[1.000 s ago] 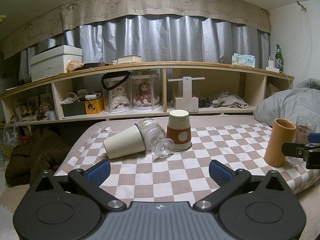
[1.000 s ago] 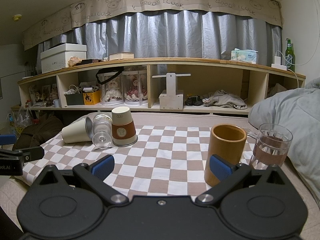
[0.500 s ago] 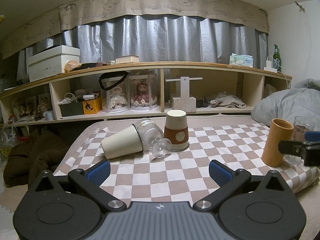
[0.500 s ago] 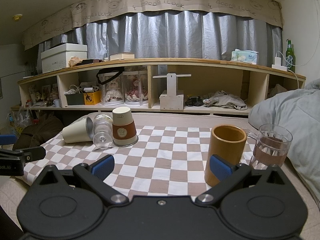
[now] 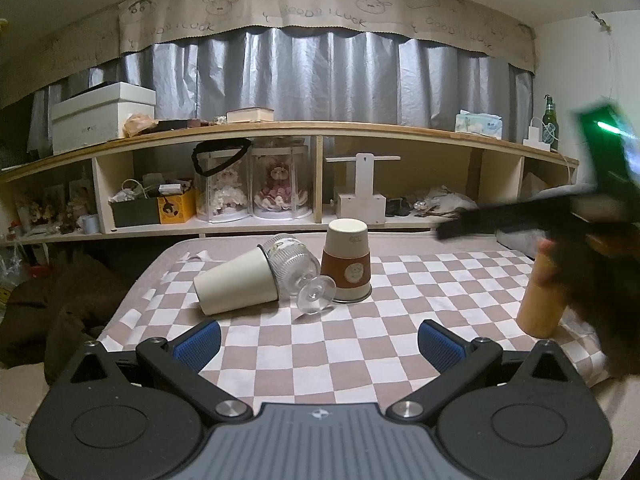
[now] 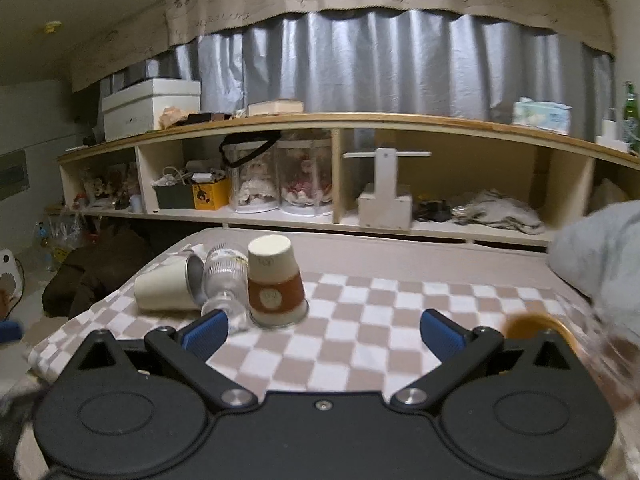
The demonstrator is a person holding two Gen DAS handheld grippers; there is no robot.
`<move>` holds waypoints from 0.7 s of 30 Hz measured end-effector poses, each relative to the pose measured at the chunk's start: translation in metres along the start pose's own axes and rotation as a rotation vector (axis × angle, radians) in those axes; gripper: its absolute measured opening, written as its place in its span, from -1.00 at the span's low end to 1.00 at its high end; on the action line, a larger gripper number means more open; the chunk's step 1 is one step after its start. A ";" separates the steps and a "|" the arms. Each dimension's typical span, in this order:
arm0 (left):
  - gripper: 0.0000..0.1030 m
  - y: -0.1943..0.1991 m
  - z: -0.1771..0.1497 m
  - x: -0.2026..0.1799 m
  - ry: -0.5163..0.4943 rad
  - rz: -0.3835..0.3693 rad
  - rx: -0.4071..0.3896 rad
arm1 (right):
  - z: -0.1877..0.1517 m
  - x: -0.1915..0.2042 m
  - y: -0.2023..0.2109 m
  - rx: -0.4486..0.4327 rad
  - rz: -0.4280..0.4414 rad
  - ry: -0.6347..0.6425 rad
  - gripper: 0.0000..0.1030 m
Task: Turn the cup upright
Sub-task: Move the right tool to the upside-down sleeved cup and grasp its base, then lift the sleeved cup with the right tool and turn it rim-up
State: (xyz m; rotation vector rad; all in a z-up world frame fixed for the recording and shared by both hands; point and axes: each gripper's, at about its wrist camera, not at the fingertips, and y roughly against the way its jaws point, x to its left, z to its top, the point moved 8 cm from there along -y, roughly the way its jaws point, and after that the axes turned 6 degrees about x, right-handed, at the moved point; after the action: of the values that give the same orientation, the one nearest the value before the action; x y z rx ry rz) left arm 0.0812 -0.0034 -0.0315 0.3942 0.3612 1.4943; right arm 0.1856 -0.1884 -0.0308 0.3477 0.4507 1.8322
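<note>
A paper cup with a brown sleeve (image 5: 347, 266) (image 6: 275, 282) stands upside down on the checkered cloth (image 5: 360, 344). Beside it a cream cup (image 5: 236, 281) (image 6: 164, 291) and a clear stemmed glass (image 5: 298, 276) (image 6: 224, 280) lie on their sides, touching each other. My left gripper (image 5: 319, 340) is open and empty, low at the near edge of the table. My right gripper (image 6: 325, 330) is open and empty, raised above the cloth, facing the upside-down cup. In the left wrist view it appears blurred at the right (image 5: 560, 216).
An upright tan cup (image 5: 542, 300) (image 6: 536, 326) stands at the right, with a blurred clear glass (image 6: 616, 344) beside it. A grey blanket (image 6: 600, 244) lies at far right. A cluttered wooden shelf (image 5: 320, 128) runs behind the table.
My right gripper has risen and swung left toward the group of cups, blurring its view. My left gripper has barely moved. The cups have not moved.
</note>
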 end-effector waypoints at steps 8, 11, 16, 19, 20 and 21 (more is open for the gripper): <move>1.00 -0.024 -0.010 0.017 0.079 -0.017 0.068 | 0.051 0.025 -0.104 0.115 0.062 -0.021 0.99; 1.00 -0.028 -0.011 0.019 0.091 -0.034 0.077 | 0.065 0.037 -0.137 0.140 0.049 0.013 0.93; 1.00 -0.032 -0.013 0.022 0.110 -0.051 0.090 | 0.075 0.049 -0.186 0.253 0.090 -0.005 0.79; 1.00 -0.035 -0.014 0.025 0.122 -0.055 0.096 | 0.075 0.053 -0.209 0.327 0.116 -0.034 0.66; 1.00 -0.036 -0.014 0.026 0.126 -0.056 0.097 | 0.075 0.055 -0.214 0.348 0.119 -0.039 0.58; 1.00 -0.036 -0.014 0.027 0.129 -0.056 0.098 | 0.072 0.056 -0.219 0.378 0.126 -0.045 0.51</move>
State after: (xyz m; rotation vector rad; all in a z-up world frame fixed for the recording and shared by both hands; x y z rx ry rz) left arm 0.1079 0.0226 -0.0609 0.3635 0.5451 1.4549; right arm 0.3860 -0.0674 -0.0695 0.6860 0.7609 1.8524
